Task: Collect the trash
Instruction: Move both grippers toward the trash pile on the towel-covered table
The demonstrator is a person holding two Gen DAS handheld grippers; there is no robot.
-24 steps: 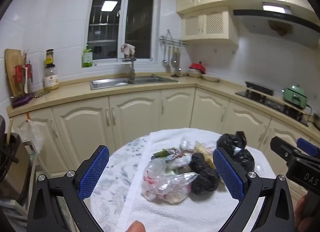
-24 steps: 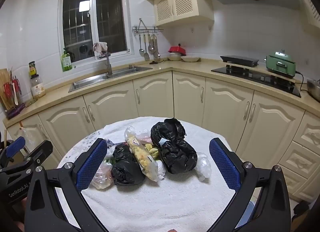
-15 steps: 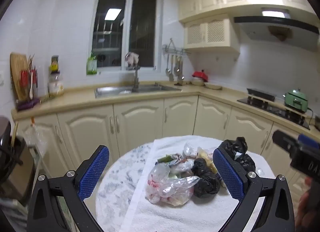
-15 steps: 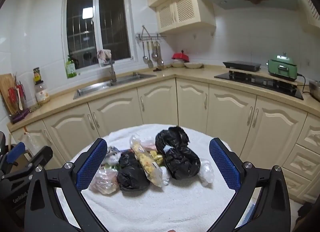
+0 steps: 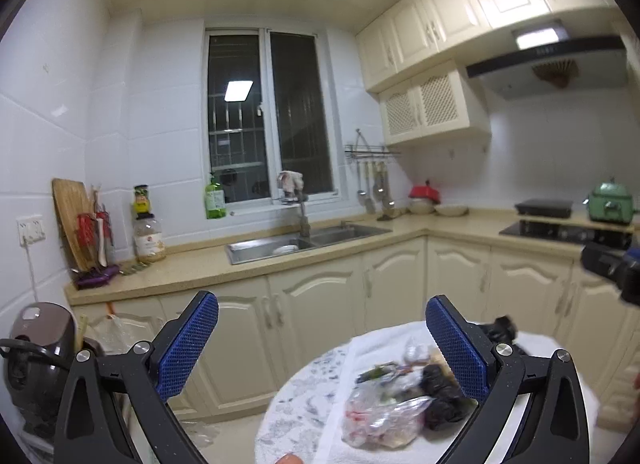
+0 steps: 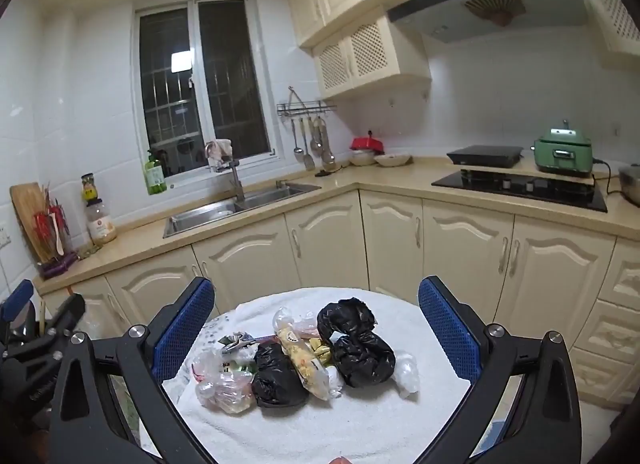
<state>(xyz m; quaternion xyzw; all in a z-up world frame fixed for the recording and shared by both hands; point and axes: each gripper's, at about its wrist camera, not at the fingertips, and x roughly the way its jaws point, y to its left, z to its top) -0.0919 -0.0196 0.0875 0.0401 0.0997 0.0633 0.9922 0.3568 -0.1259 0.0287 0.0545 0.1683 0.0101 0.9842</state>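
Observation:
A pile of trash bags lies on a round table covered with a white towel [image 6: 320,424]. In it are a large knotted black bag [image 6: 356,344], a smaller black bag [image 6: 276,380], a yellow snack bag [image 6: 304,360] and a clear bag [image 6: 224,384]. My right gripper [image 6: 316,300] is open, above and short of the pile, touching nothing. My left gripper [image 5: 320,320] is also open and empty. In its view the clear bag [image 5: 384,420] and a black bag [image 5: 444,392] sit low right, partly behind the right finger. Each gripper shows at the other view's edge.
An L-shaped counter with a sink [image 6: 236,207] and cream cabinets [image 6: 328,248] runs behind the table. A hob [image 6: 520,183] and a green pot [image 6: 564,151] stand at the right. A dark appliance [image 5: 36,348] and a hanging plastic bag [image 5: 108,336] are at the far left.
Both views have tipped upward, so the pile sits lower in each. The left view has also swung left, putting the pile at its lower right. Both grippers have stayed open.

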